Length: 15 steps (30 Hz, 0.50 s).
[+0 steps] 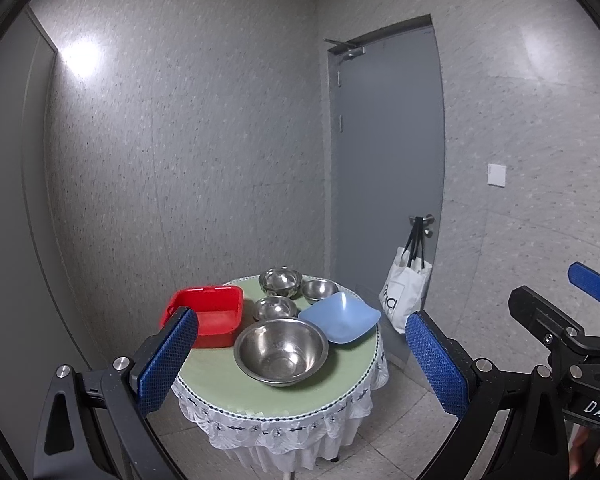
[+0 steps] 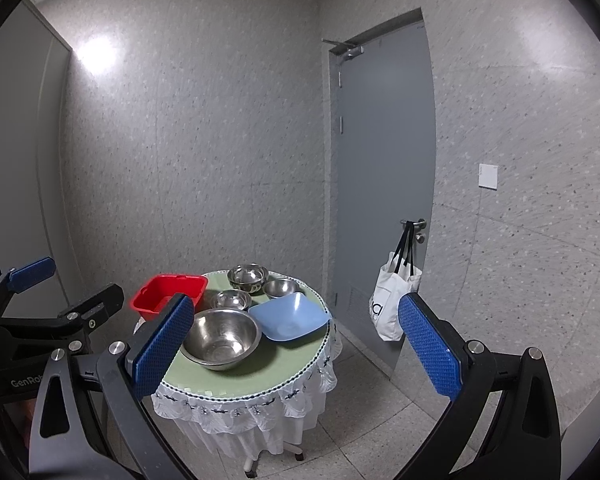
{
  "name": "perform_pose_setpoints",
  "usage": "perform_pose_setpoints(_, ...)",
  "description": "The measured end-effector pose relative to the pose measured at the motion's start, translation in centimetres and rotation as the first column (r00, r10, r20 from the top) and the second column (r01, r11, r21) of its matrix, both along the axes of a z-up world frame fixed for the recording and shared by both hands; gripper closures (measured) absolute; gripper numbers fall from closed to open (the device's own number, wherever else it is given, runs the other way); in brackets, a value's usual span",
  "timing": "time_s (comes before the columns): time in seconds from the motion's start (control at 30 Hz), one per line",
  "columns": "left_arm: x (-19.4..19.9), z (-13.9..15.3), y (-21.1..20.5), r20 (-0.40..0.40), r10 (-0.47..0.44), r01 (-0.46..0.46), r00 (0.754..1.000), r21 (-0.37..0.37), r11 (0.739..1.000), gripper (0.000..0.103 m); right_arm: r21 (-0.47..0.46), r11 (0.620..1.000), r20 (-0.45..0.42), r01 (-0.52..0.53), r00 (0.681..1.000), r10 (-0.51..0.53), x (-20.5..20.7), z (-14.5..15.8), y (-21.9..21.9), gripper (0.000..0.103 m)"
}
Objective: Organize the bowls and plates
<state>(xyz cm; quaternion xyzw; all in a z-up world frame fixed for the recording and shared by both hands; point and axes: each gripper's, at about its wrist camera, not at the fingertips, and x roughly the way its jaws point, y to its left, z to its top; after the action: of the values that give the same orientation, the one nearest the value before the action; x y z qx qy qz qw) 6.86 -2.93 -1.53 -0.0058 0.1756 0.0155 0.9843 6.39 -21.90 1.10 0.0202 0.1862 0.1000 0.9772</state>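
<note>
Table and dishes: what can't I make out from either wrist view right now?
- Red tub: its near corner is hidden by a left claw finger in the left wrist view.
- Far steel bowls: too small to tell whether they are nested.
- White bag: its print is partly hidden by a right claw finger.

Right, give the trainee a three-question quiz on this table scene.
1. True or false: the left gripper is open.
2. How many steel bowls stand on the round table? A) two B) four C) six
3. Fill in: the blue square dish sits on the side nearer the ____.

Key: 1 true. 2 B: the large bowl in front, three smaller ones behind. 3 door, opposite the red tub.
</note>
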Motion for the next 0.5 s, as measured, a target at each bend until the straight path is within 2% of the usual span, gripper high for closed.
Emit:
perform_pose_setpoints(0.2,2.2,-1.4,-0.8,-0.039,0.023,-0.023,0.999,0.009,1.0,0.0,0.01,1.0,-0.019,-0.029,0.999,0.029,1.8,-1.2,-0.4,0.0)
perform_pose_setpoints(0.27,3.4,-2.3,-0.8,-0.083,0.035,-0.032,0.996,0.037,0.999,0.0,0.027,0.999,-0.042,-0.043,0.998,0.044,2.8,-2.0,-0.3,0.0)
perform_pose_setpoints(0.43,7.2,-4.3,1.0,-0.158,0.073,-0.071,0.985,0.022,0.997,0.0,0.037,0.997,-0.095,-0.064,0.993,0.067,5.6,-4.2,0.8,0.0)
perform_pose_setpoints(0.5,9.9,-6.1,2.8,-0.222,0.11,-0.104,0.969,0.042,0.994,0.001,0.047,0.997,-0.127,-0.064,0.99,0.069,7.1,-5.5,1.4,0.0)
